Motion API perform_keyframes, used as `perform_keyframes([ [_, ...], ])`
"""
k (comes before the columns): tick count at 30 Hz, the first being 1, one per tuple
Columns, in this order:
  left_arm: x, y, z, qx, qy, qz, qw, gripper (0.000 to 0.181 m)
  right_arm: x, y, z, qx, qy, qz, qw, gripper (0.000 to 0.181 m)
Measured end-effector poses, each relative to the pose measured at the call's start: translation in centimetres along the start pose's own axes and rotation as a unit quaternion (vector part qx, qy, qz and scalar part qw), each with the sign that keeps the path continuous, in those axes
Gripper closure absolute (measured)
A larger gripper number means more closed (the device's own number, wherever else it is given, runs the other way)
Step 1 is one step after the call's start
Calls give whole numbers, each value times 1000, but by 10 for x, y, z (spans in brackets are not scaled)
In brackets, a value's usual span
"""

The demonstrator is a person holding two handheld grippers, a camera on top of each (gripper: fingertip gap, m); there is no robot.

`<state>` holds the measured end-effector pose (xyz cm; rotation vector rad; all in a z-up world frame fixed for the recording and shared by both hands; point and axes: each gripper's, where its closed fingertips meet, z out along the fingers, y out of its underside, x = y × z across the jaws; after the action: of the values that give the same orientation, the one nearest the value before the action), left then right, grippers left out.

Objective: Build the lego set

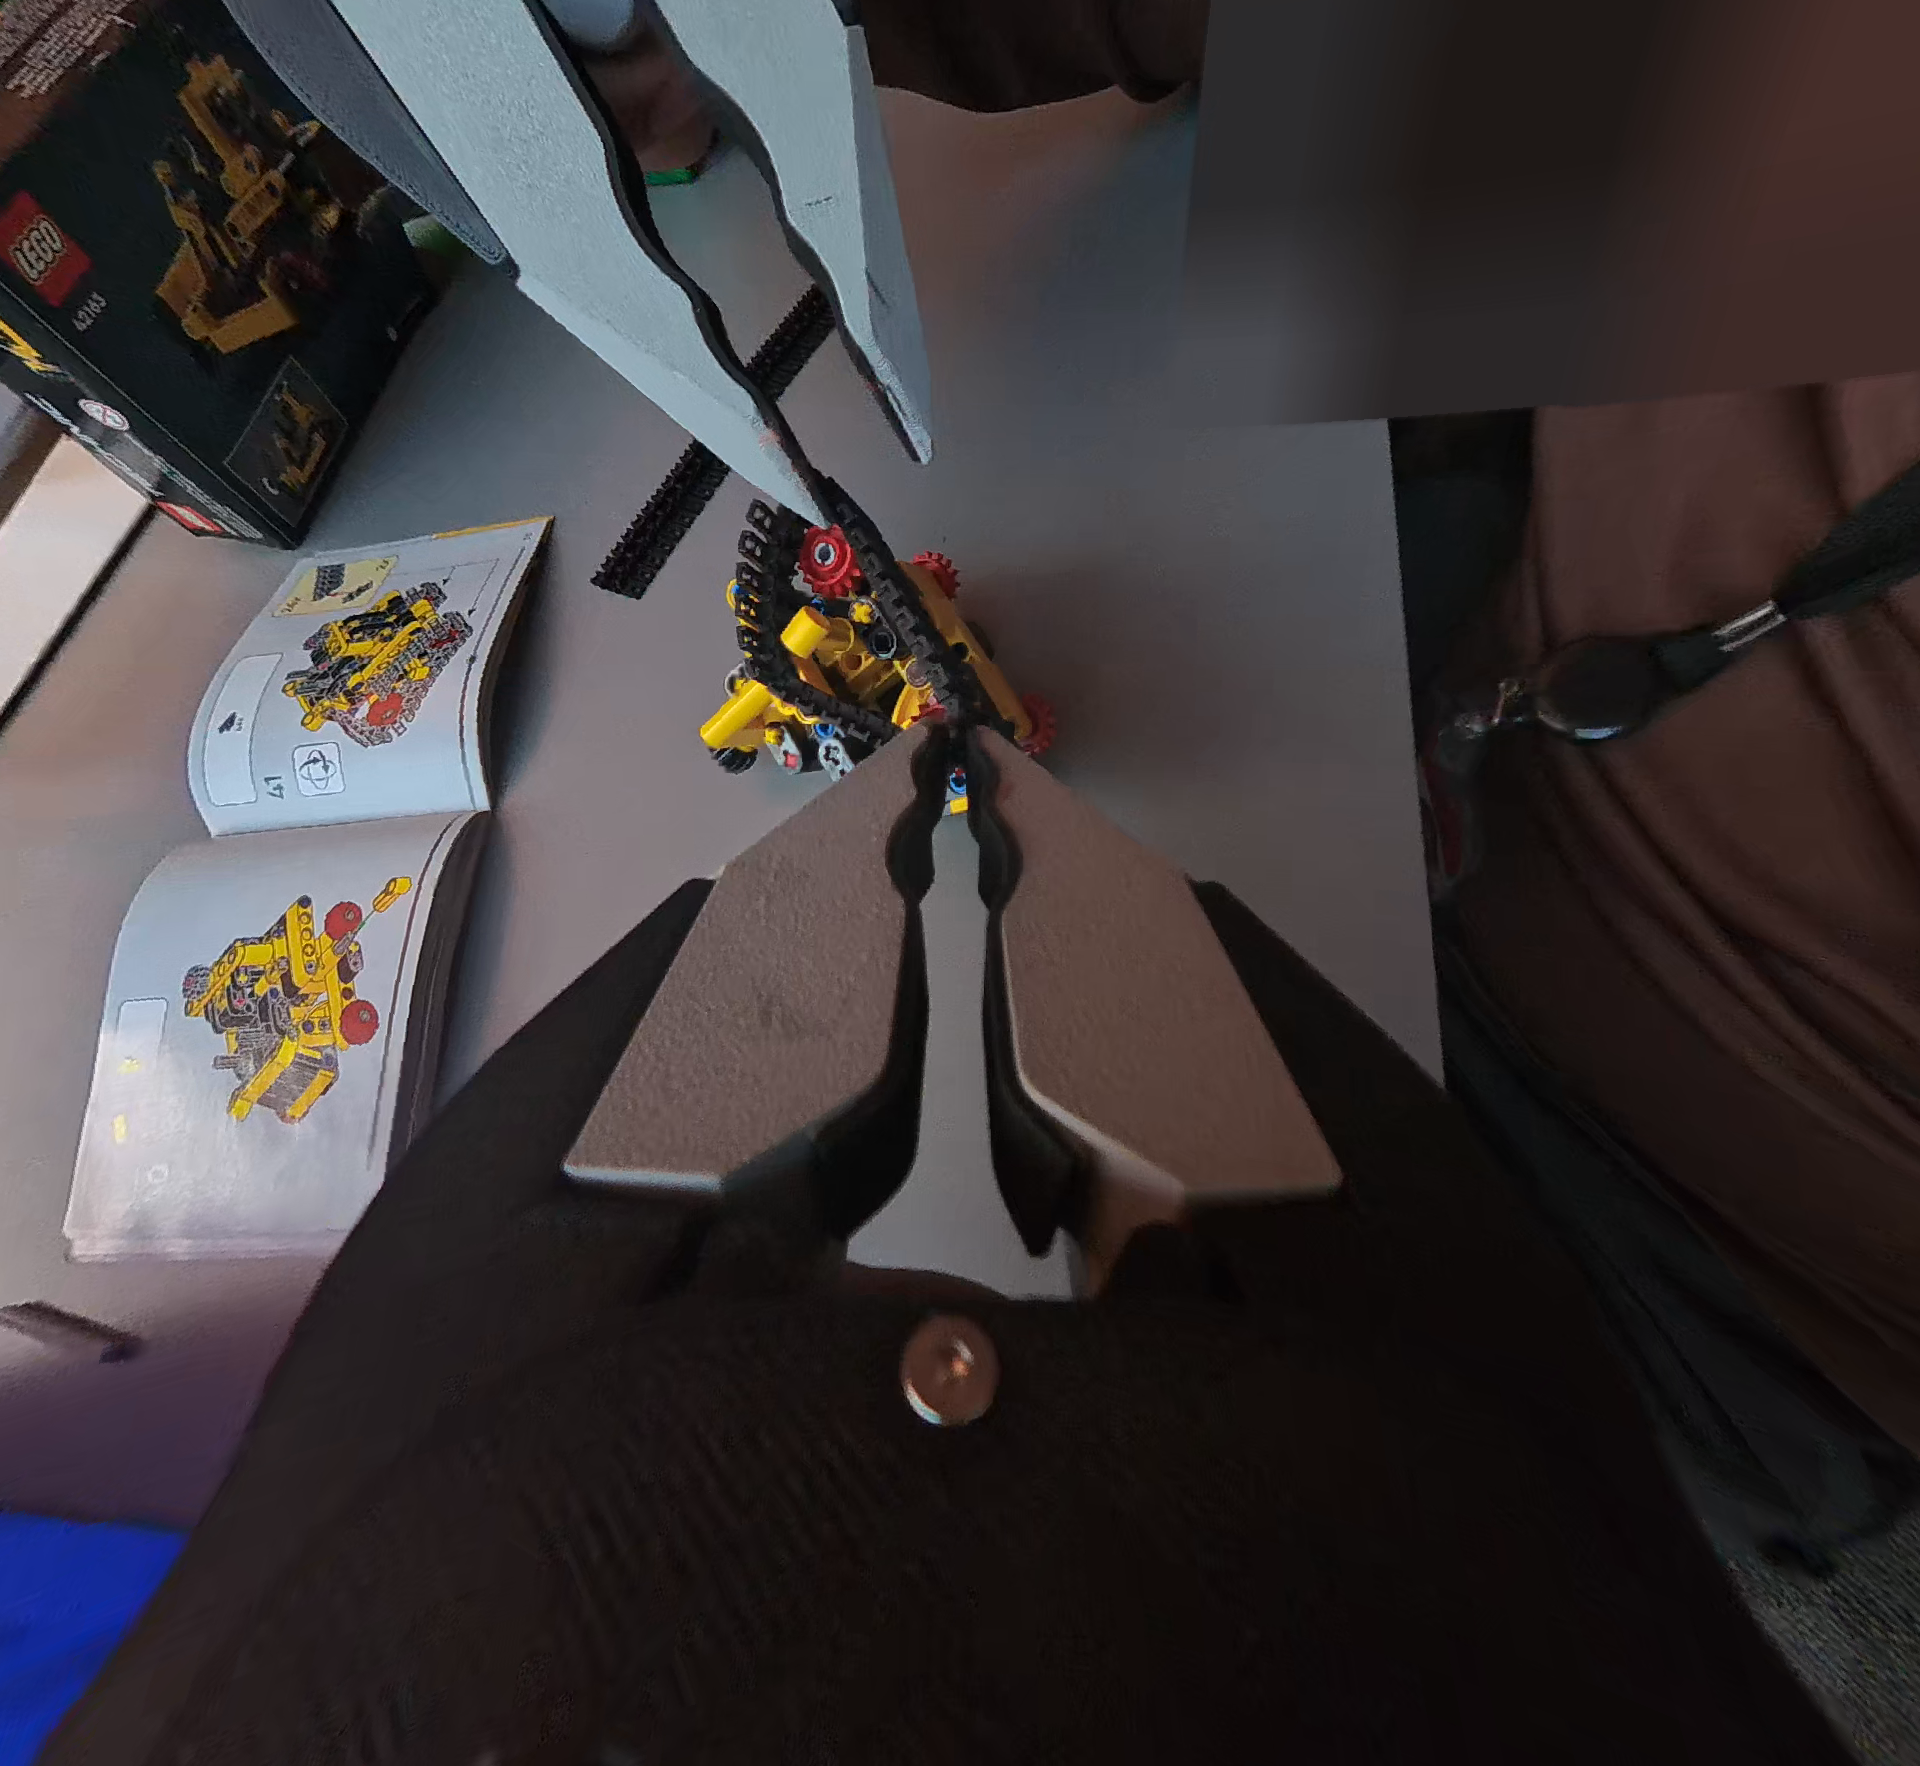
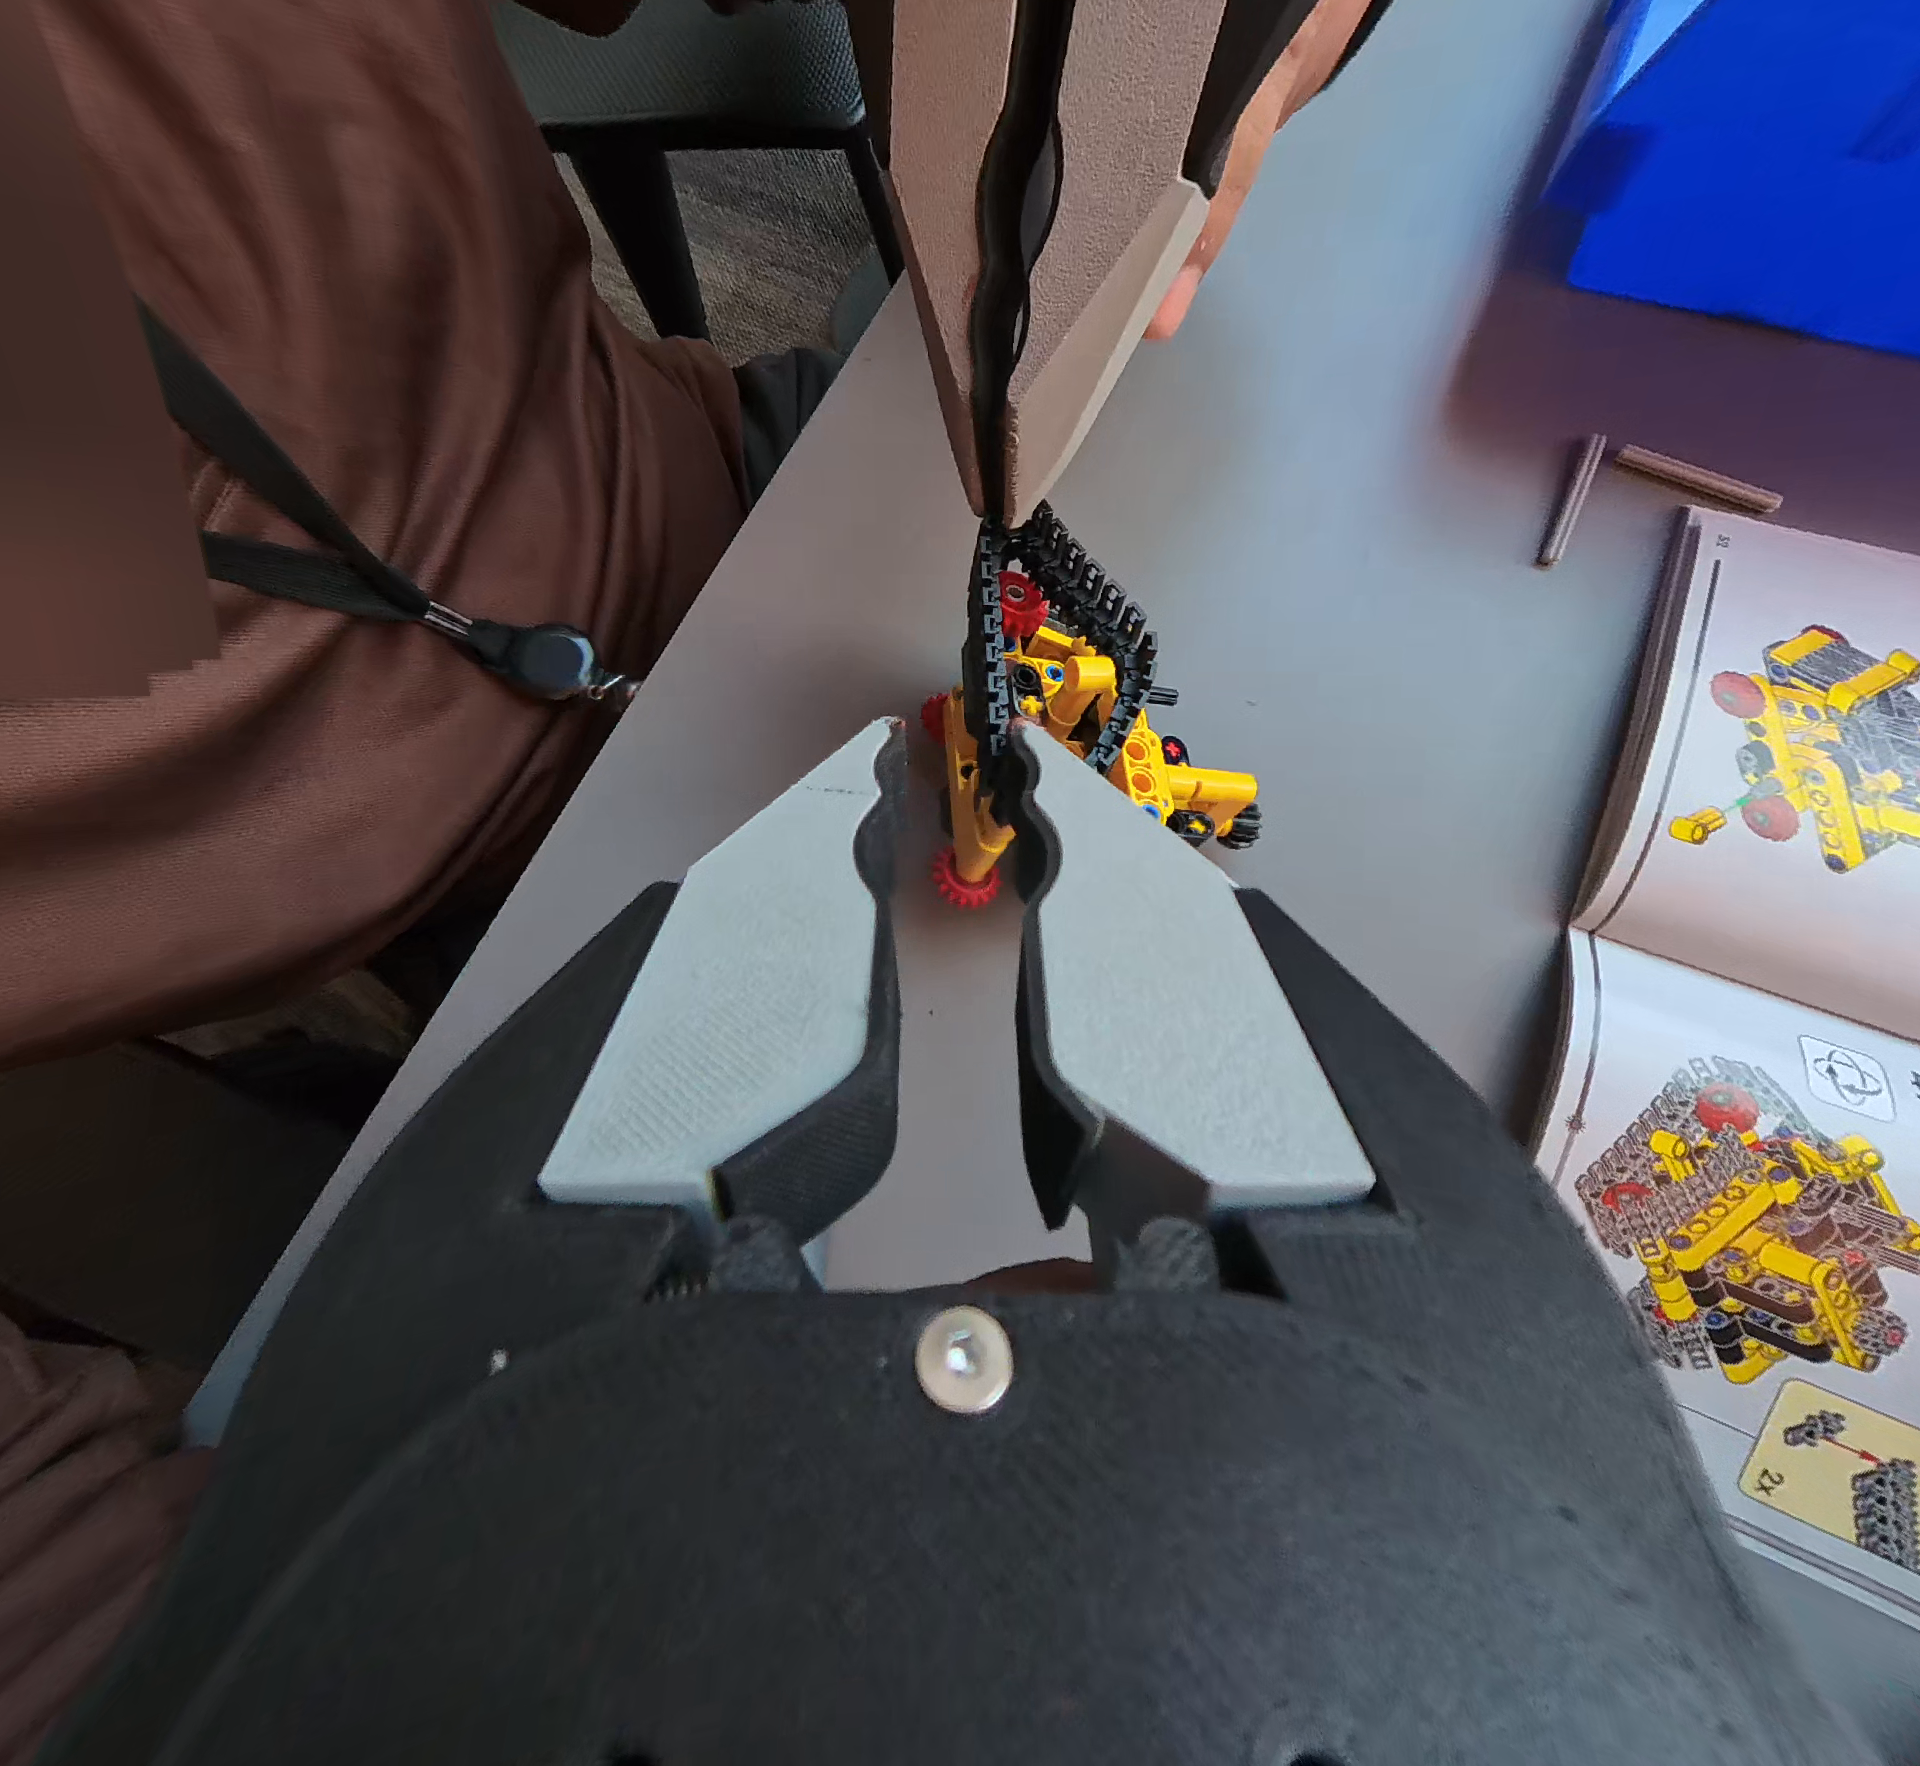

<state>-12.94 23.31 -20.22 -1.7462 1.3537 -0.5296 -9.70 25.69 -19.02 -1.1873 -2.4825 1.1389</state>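
Here, yellow lego model on grey table, between both jaws. Left gripper jaws clamped on black track looped over red gears. Right gripper jaws apart, one fingertip touching track. Spare track strip beyond, instruction booklet beside.

Brown shirt, black lanyard, grey tongs
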Motion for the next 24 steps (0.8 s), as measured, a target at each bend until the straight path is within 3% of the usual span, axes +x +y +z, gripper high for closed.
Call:
perform_keyframes([
  [16, -2, 7, 14, 26, 25, -17, 999, 181, 3, -2, -2, -24, -14, -40, 999, 165],
  [24, -10, -7, 22, 49, -22, -24, 998, 178, 13, 11, -21, -4, -25, -18, 1000, 164],
])
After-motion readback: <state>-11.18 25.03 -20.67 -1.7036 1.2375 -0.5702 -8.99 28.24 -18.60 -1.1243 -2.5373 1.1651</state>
